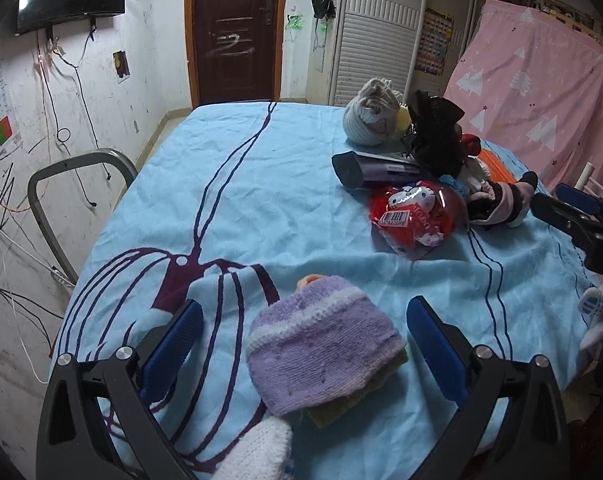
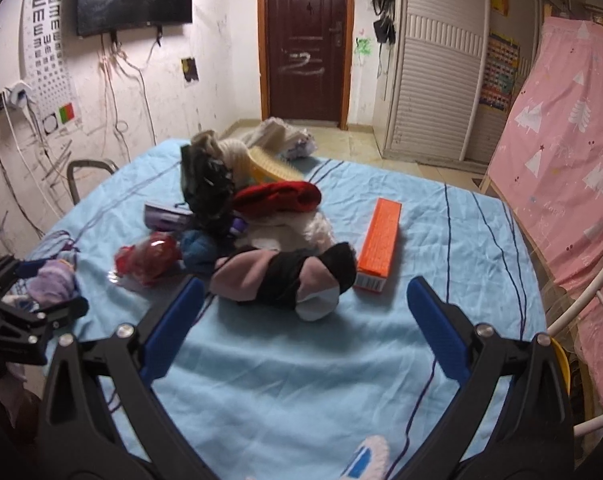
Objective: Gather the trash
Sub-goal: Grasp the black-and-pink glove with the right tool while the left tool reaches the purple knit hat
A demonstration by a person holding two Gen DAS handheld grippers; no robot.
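Observation:
My left gripper (image 1: 305,340) is open, its blue pads either side of a purple knitted sock bundle (image 1: 325,344) lying on the blue table cloth (image 1: 221,184). My right gripper (image 2: 305,316) is open and empty, just in front of a pink and black sock bundle (image 2: 285,276). A red Hello Kitty plastic wrapper (image 1: 415,210) lies mid-table and shows in the right wrist view (image 2: 149,258). A purple tube box (image 1: 377,168), a black crumpled plastic bag (image 1: 433,132) and an orange box (image 2: 379,240) lie in the pile.
A cream knit bundle (image 1: 371,114), red cloth (image 2: 281,196), yellow brush (image 2: 273,166) and blue yarn (image 2: 197,248) lie in the pile. A grey chair back (image 1: 77,168) stands at the table's left. A pink sheet (image 2: 573,168) hangs right. A white sock (image 1: 261,452) lies near me.

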